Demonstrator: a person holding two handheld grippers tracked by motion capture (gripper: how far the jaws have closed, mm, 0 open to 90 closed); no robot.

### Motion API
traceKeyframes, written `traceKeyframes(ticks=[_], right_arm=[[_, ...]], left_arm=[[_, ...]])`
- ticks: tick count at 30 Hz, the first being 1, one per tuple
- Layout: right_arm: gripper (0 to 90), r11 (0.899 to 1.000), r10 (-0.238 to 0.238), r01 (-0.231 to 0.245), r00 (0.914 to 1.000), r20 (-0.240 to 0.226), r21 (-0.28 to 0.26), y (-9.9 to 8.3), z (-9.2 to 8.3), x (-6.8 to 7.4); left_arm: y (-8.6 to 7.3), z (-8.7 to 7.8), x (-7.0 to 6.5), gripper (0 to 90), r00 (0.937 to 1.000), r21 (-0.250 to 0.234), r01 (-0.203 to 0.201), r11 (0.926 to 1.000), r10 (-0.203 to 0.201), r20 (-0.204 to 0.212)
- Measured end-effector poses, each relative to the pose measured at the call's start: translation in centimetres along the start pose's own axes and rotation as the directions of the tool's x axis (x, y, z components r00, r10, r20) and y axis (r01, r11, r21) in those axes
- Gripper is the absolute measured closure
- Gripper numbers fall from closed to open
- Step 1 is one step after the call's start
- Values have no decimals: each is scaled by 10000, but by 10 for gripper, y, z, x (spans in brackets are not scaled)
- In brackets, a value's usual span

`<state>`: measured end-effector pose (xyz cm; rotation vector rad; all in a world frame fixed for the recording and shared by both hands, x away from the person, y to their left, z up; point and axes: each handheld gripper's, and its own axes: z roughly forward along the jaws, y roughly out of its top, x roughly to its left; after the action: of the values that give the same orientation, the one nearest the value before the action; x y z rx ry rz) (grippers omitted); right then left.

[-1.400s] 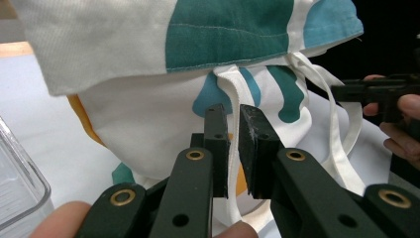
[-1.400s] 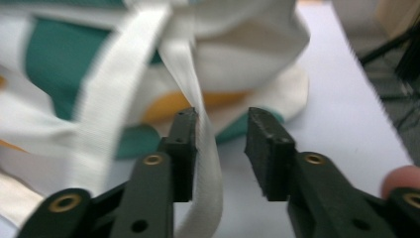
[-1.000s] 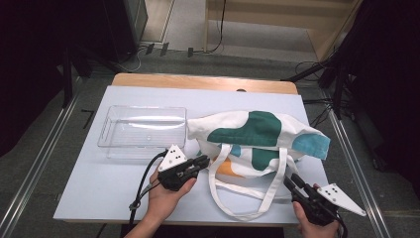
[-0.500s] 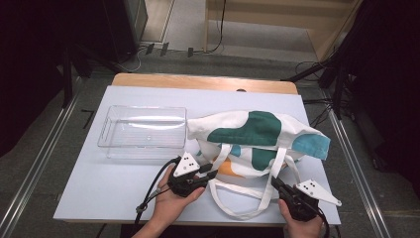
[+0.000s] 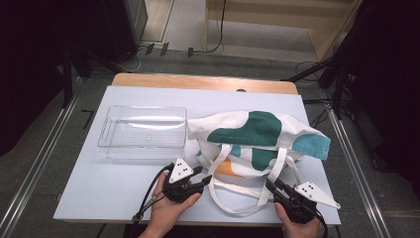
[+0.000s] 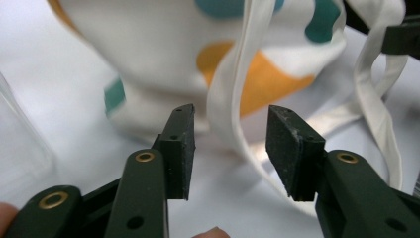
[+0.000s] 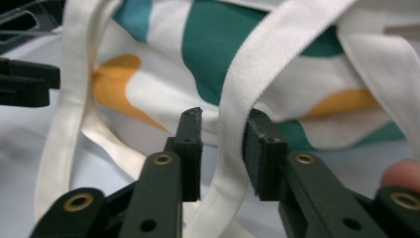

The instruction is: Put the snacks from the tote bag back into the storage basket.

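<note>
A white tote bag [image 5: 257, 130] with green, teal and orange patches lies on the right half of the table, its two white handles [image 5: 237, 208] looping toward the front edge. My left gripper [image 5: 206, 179] sits at the bag's front left, open, with one handle strap [image 6: 218, 94] running between its jaws. My right gripper [image 5: 270, 184] sits at the front right, open, its jaws around the other strap [image 7: 247, 74], which brushes the right-hand pad [image 7: 257, 148]. In the right gripper view the left gripper's jaws [image 7: 27, 82] show at the far left.
An empty clear plastic tray [image 5: 142, 133] stands left of the bag on the white table [image 5: 99, 188]. Metal rails run along both sides of the table, with dark equipment and cables on the floor behind.
Both grippers have moved in toward the bag's handles; the right one came forward and left from the table's front right corner. Each now has a strap between its jaws.
</note>
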<state>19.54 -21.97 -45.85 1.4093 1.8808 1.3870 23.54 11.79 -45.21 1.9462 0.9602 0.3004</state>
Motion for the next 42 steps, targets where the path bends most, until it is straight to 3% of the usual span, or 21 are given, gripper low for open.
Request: traceKeyframes(ticks=[3, 4, 5, 8, 11, 13, 14, 17, 21, 23, 27, 29, 31, 32, 33, 35, 37, 40, 42], right_arm=[[625, 9983, 490, -489, 9988, -20, 326, -6, -6, -5], [585, 9940, 722, -714, 9974, -68, 833, -11, -5, -5], [585, 9940, 722, -714, 9974, -68, 833, -11, -5, -5], [572, 9851, 783, -784, 9969, 69, 1530, -19, 2, -3], [711, 9838, 458, -444, 9989, -42, 1735, -20, 6, 1], [824, 9866, 286, -255, 9994, -173, 1611, -18, 6, 3], [898, 9917, 407, -365, 9987, -319, 1236, -14, 3, 3], [900, 9961, 251, -214, 9988, -423, 853, -9, 1, 5], [900, 9998, -130, 141, 9963, -847, 132, 6, 3, 20], [900, 9998, -203, 210, 9955, -930, 69, 8, 5, 22], [900, 9984, -541, 518, 9916, -1175, -227, 21, 11, 30], [900, 9983, -556, 529, 9916, -1167, -257, 26, 15, 30], [900, 9982, -569, 545, 9915, -1170, -238, 29, 19, 30], [900, 9981, -585, 561, 9924, -1081, -251, 31, 21, 31], [900, 9981, -585, 561, 9924, -1081, -251, 31, 21, 31], [900, 9979, -625, 599, 9920, -1099, -262, 31, 22, 31], [900, 9979, -637, 620, 9914, -1140, -188, 30, 24, 30], [900, 9980, -628, 615, 9910, -1184, -148, 31, 27, 31], [900, 9980, -613, 592, 9904, -1236, -202, 33, 28, 34]], left_arm=[[-5, 3, -5, 557, 9999, 351, -77, 9994, 72, 132], [-5, 4, -7, 614, 9998, 441, -109, 9990, 102, 147], [-5, 5, -8, 614, 9997, 482, -128, 9988, 117, 233], [-6, 8, -14, 784, 9982, 637, -379, 9972, 349, 481], [-6, 8, -18, 899, 9968, 544, -465, 9974, 428, 679], [-6, 7, -21, 900, 9956, 379, -550, 9978, 519, 780], [-5, 7, -23, 900, 9943, 318, -590, 9977, 560, 907], [-2, 8, -28, 900, 9919, 168, -663, 9977, 641, 1099], [1, 15, -36, 900, 9899, 121, -765, 9970, 745, 1210], [3, 18, -39, 900, 9888, 137, -840, 9964, 817, 1250], [8, 30, -44, 812, 9884, 222, -757, 9969, 721, 1339], [11, 35, -45, 747, 9920, 331, -590, 9977, 549, 1139], [12, 31, -46, 698, 9938, 310, -612, 9976, 580, 953], [11, 28, -47, 621, 9938, 241, -733, 9970, 710, 854], [10, 23, -47, 621, 9936, 162, -926, 9956, 913, 672], [7, 15, -45, 573, 9958, 100, -840, 9964, 836, 369], [4, 18, -42, 540, 9966, 303, -739, 9968, 728, 377], [3, 26, -45, 475, 9969, 602, -329, 9976, 285, 739], [6, 29, -52, 459, 9957, 535, -455, 9975, 410, 829]])
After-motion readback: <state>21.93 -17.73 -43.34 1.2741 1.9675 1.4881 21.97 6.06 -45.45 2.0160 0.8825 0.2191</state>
